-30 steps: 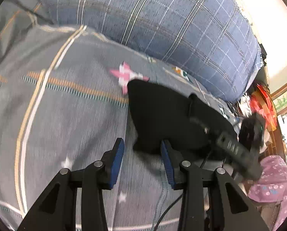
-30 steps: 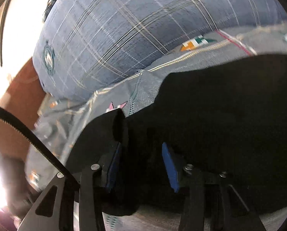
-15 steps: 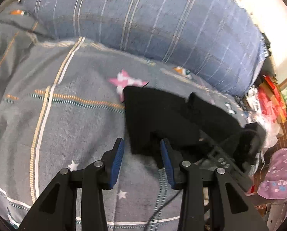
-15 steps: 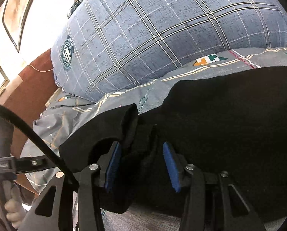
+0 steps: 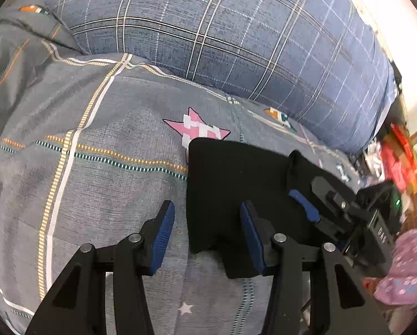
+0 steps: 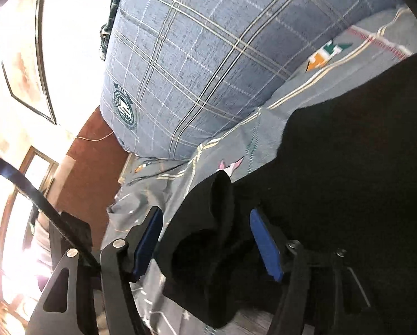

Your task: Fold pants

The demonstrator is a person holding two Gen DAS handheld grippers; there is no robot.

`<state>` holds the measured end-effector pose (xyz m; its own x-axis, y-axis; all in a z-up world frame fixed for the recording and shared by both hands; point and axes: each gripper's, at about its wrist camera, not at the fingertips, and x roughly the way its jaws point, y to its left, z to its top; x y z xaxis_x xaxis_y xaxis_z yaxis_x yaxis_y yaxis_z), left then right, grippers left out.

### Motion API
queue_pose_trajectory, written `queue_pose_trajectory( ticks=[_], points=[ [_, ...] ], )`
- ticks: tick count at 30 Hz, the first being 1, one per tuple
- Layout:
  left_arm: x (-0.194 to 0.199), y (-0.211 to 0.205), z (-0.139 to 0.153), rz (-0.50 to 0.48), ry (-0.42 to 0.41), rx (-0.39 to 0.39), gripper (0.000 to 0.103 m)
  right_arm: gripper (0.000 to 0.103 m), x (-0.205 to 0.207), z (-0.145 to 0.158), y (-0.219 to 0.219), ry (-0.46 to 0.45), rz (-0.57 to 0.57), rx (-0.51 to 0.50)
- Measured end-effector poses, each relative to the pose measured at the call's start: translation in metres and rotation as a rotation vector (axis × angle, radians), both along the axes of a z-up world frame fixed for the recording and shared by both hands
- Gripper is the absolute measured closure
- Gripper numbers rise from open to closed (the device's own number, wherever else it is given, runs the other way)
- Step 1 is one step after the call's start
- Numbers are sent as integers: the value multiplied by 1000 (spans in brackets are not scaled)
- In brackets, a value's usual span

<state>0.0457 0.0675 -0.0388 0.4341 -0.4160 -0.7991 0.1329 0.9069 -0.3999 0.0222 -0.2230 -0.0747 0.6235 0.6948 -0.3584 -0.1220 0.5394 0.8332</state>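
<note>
Claws are seen nearest in both wrist views, each with blue pads spread and opening. In the left wrist view the left claw [image 5: 207, 229] is released: the near edge of the folded black pants [image 5: 236, 184] lies between its pads, but the left pad is clear of the cloth and the right pad sits at its edge — no clamping is shown. In the right wrist view the right claw [image 6: 205, 245] is likewise released, a rolled fold of the pants [image 6: 334, 181] standing between the spread pads without being pinched. The pants are laid on the grey patterned bedsheet [image 5: 96, 167], their far corner touching a pink star print [image 5: 198, 129]. Further back, a blue plaid pillow [image 5: 236, 36] is seen lying across the bed.
</note>
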Motion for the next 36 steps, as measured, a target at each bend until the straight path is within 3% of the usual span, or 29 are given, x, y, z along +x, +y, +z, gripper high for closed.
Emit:
queue_pose_trajectory(
  ticks=[4,6,7,8,16,21,26,30,34,36],
  points=[
    [0,-13,-15,-46,30,51,52,32,3,8,24,-16,51,-82],
    [-3,-17,-23,-60,52,52,52,39,4,10,38,-12,81,-140],
    [-5,-19,-24,-64,51,53,52,71,4,10,46,-2,93,-186],
    [-8,-21,-24,-68,44,62,52,95,5,8,53,18,104,-220],
    [-15,-51,-6,-170,26,50,53,95,-10,27,18,-20,-15,-199],
    [-22,-50,21,-186,-13,-53,53,95,-16,19,-10,48,-99,-274],
    [-5,-66,39,-178,-52,-27,53,95,-16,12,-20,108,-118,-307],
    [28,-96,30,-177,-66,17,53,94,-16,10,-13,120,-100,-342],
    [55,-109,1,-152,-42,81,53,94,-13,1,-17,130,-96,-301],
    [54,-109,-7,-144,-72,84,53,94,-12,-2,-19,133,-92,-284]
  ],
)
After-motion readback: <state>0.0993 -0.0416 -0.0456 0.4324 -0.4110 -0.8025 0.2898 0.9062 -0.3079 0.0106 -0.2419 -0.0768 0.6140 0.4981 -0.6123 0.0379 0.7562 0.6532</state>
